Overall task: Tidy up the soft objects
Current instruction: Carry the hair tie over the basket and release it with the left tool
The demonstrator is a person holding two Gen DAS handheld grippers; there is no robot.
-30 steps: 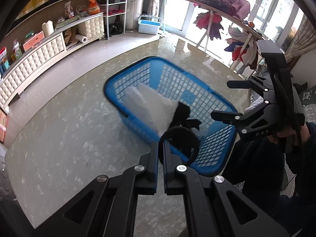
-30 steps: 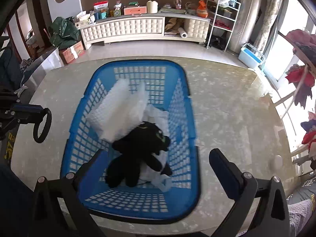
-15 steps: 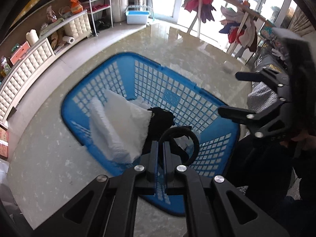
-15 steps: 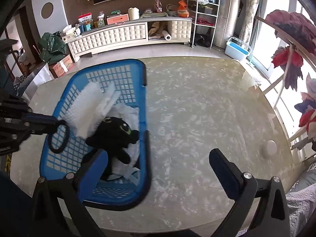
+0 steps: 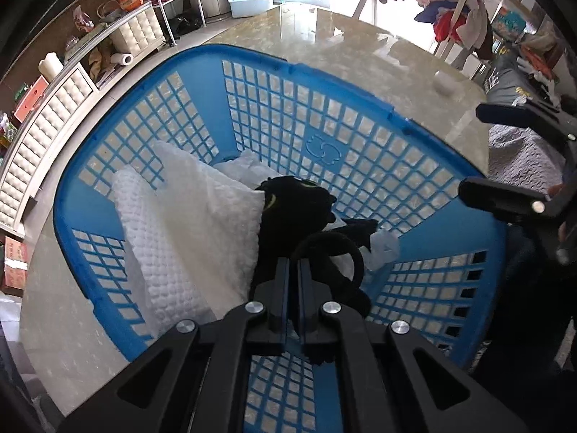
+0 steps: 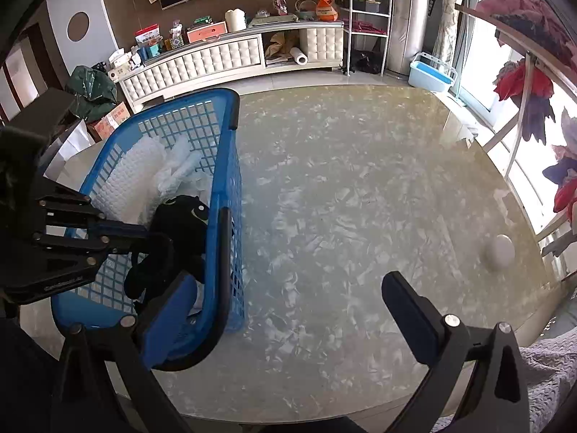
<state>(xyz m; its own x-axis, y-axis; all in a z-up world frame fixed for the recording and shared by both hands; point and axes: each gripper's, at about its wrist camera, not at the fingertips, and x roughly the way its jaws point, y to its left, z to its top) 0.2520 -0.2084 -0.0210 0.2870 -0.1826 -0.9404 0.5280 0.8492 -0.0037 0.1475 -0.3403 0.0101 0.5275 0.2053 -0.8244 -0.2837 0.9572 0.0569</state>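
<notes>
A blue basket (image 5: 360, 122) stands on the marble table and holds a white pillow (image 5: 187, 223), crumpled white plastic (image 5: 384, 249) and a black plush toy (image 5: 292, 209). My left gripper (image 5: 293, 263) is shut on a black hair tie (image 5: 355, 252) and holds it inside the basket just above the plush. In the right wrist view the left gripper (image 6: 151, 238) reaches into the basket (image 6: 227, 166) beside the plush (image 6: 180, 220). My right gripper (image 6: 288, 310) is open and empty, low over the table, its left finger (image 6: 169, 310) against the basket's near corner.
The marble table (image 6: 360, 198) extends right of the basket. A small white round object (image 6: 499, 252) lies near its right edge. A grey cloth (image 6: 548, 371) lies at the near right. Clothes racks stand beyond the table's right side.
My left gripper has moved forward and down over the basket with the hair tie, now just above the plush. My right gripper has swung right, so the basket now sits at its left.
</notes>
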